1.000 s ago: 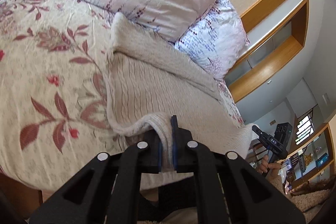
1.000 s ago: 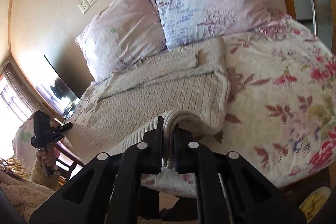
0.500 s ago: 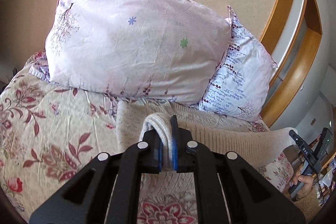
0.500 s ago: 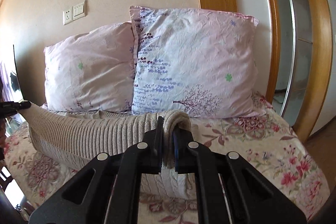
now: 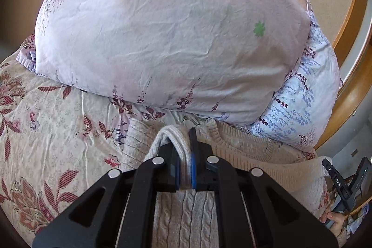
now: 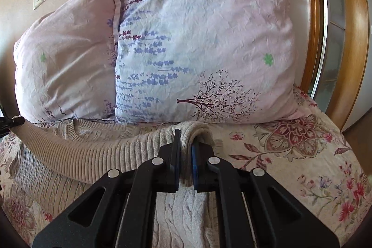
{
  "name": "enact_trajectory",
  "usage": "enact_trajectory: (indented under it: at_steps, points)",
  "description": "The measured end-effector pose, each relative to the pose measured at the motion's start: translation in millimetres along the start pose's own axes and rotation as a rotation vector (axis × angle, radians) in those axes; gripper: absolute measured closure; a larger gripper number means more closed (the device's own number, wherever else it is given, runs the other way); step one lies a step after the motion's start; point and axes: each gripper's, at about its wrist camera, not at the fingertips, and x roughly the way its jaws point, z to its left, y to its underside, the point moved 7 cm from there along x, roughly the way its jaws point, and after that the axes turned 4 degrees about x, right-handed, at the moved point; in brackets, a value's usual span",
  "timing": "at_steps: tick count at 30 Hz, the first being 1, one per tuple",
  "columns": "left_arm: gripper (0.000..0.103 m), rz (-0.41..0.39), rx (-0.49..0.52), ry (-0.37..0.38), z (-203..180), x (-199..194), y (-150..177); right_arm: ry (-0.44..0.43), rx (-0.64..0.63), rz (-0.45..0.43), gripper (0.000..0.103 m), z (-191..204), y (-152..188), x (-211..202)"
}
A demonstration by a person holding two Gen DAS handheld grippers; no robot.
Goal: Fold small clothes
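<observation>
Risk: the thick knit bunched between the pads could have slipped on release, so the carried hem might have landed skewed against the neckline; the pillows (image 6: 200, 43) just beyond left little room.
Sweater position: the beige cable-knit sweater (image 6: 76, 155) lay on the floral bedspread (image 6: 302, 155), its ribbed hem lifted across towards the collar, directly under and ahead of both tools.
Left gripper (image 5: 186, 169): pressed together, pinching one hem corner.
Right gripper (image 6: 185, 159): likewise clamped on the opposite hem corner.
</observation>
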Motion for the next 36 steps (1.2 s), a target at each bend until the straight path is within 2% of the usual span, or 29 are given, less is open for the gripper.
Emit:
enact_trajectory:
  at_steps: [5,12,15,16,17,18,19,21,23,25,28,30,32,36]
  points:
    - [0.096,0.053,-0.055,-0.005,13.0,28.6,6.6,0.015,0.051,0.081,0.095,-8.3,6.2,34.0]
    - [0.096,0.12,-0.135,0.01,22.2,57.8,17.0,0.018,0.188,0.217,0.094,-20.0,26.1,68.5]
    - [0.093,0.129,-0.156,0.013,21.3,60.7,16.6,-0.018,0.269,0.248,0.078,-23.9,27.0,74.1]
    - [0.091,0.133,-0.16,0.021,19.6,61.1,15.5,-0.043,0.301,0.256,0.067,-24.2,26.0,75.3]
    - [0.083,0.135,-0.164,0.034,17.1,61.2,13.8,-0.073,0.332,0.26,0.054,-23.6,24.0,76.7]
    - [0.073,0.135,-0.171,0.051,15.1,60.0,11.0,-0.105,0.364,0.261,0.048,-22.8,21.6,77.3]
    - [0.068,0.132,-0.178,0.071,11.2,59.9,8.4,-0.128,0.389,0.259,0.039,-21.4,18.4,77.4]
    - [0.044,0.111,-0.193,0.107,5.8,53.7,1.6,-0.161,0.407,0.229,0.034,-17.2,10.2,73.3]
    - [0.034,0.071,-0.185,0.109,3.4,41.2,-7.2,-0.191,0.399,0.19,0.032,-12.6,1.4,65.4]
    - [0.032,0.033,-0.171,0.107,6.7,27.2,-9.7,-0.199,0.387,0.161,0.032,-12.3,-3.4,53.4]
    - [0.037,0.02,-0.129,0.115,12.6,7.1,-3.9,-0.183,0.372,0.143,0.032,-21.3,-3.1,38.3]
    - [0.047,0.032,-0.09,0.1,19.3,-4.9,5.3,-0.157,0.354,0.15,0.034,-30.7,1.6,29.6]
    - [0.052,0.053,-0.061,0.091,26.4,-13.2,17.1,-0.141,0.327,0.165,0.048,-40.0,8.8,22.6]
    - [0.054,0.096,-0.019,0.071,33.0,-21.0,38.7,-0.131,0.294,0.21,0.054,-50.5,25.4,16.7]
